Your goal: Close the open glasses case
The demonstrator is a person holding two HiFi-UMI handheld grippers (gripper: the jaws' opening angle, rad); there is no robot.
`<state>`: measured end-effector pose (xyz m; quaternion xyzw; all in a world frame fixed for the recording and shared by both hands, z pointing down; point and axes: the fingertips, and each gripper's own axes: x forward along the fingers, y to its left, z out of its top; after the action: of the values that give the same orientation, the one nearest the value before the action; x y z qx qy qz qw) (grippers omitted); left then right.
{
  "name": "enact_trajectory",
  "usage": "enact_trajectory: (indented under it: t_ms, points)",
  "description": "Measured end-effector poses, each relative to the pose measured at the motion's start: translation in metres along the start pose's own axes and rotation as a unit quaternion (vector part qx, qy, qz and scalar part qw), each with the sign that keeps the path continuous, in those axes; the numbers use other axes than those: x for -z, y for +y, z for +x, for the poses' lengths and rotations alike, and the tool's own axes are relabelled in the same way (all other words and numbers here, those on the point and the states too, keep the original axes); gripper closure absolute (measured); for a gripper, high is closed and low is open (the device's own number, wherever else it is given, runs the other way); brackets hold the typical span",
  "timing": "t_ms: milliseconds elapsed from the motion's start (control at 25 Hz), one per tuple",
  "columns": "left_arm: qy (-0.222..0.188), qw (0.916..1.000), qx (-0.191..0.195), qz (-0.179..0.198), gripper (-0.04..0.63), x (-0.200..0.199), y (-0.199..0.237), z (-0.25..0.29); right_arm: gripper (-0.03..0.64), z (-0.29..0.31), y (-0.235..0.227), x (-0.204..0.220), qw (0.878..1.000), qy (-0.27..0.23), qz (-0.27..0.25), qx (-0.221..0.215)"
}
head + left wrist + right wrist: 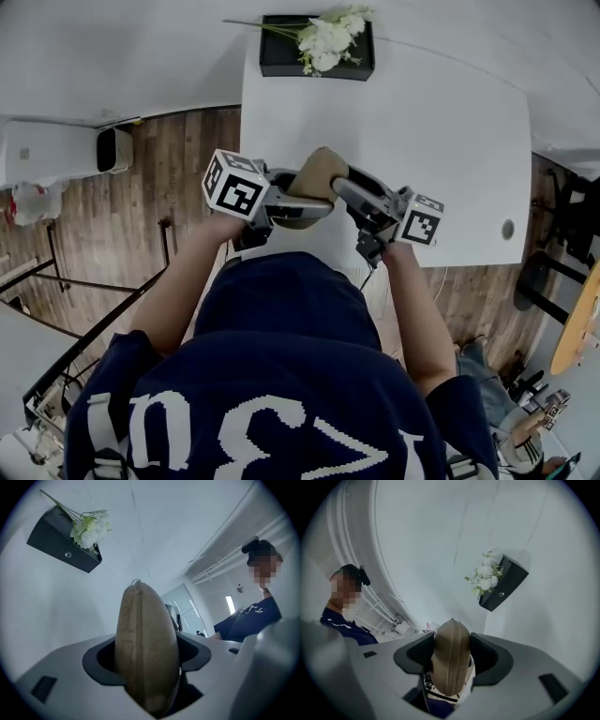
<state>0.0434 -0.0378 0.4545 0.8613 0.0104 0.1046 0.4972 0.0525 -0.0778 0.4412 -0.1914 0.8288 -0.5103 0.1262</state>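
1. Dark blue shirt fills the bottom of the head view. Beyond it, both forearms reach toward the near edge of the white tabletop.
2. Between the two tools sits the tan glasses case, just in front of the chest and over that near edge.
3. Left tool: its jaws are clamped on the case's broad flanks and carry it.
4. Right tool: its jaws stand apart with the case's other end between them. The pads sit close against it, with no clear squeeze.
5. Both gripper views show the case's halves meeting along one seam, so the closing step looks nearly or fully done.
6. Next would probably be a firm pinch across the seam to confirm it is closed, then setting the case down flat.
7. The hinge and any catch are hidden, and so is whether the case touches the tabletop.
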Motion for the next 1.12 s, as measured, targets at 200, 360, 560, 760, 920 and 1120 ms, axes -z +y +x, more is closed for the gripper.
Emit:
enact_trajectory:
  t_ms: [200,360,560,760,920,1120]
  points:
    - [-0.022,0.9992,-0.028,0.014,0.293,-0.006,0.019,-0.017,0.37,-0.008,-0.02,0.004,0.999,-0.014,0.046,0.003]
    - [-0.077,0.9952,-0.059,0.004,0.295,-0.025,0.032,-0.051,0.371,-0.029,-0.05,-0.008,0.997,-0.037,0.042,0.052]
    - [-0.097,0.9917,-0.085,-0.008,0.34,-0.029,0.04,-0.074,0.374,-0.056,-0.105,-0.011,0.971,0.009,-0.082,0.225]
    - [-0.124,0.981,-0.133,0.067,0.546,-0.047,0.031,-0.077,0.531,-0.063,-0.079,-0.042,0.929,-0.008,-0.257,0.267]
    - [-0.149,0.9547,-0.199,0.163,0.563,-0.075,0.012,-0.086,0.592,-0.057,-0.019,-0.079,0.907,-0.061,-0.335,0.246]
    - [-0.201,0.9012,-0.275,0.268,0.563,-0.119,-0.024,-0.108,0.592,-0.045,0.055,-0.123,0.869,-0.109,-0.425,0.231]
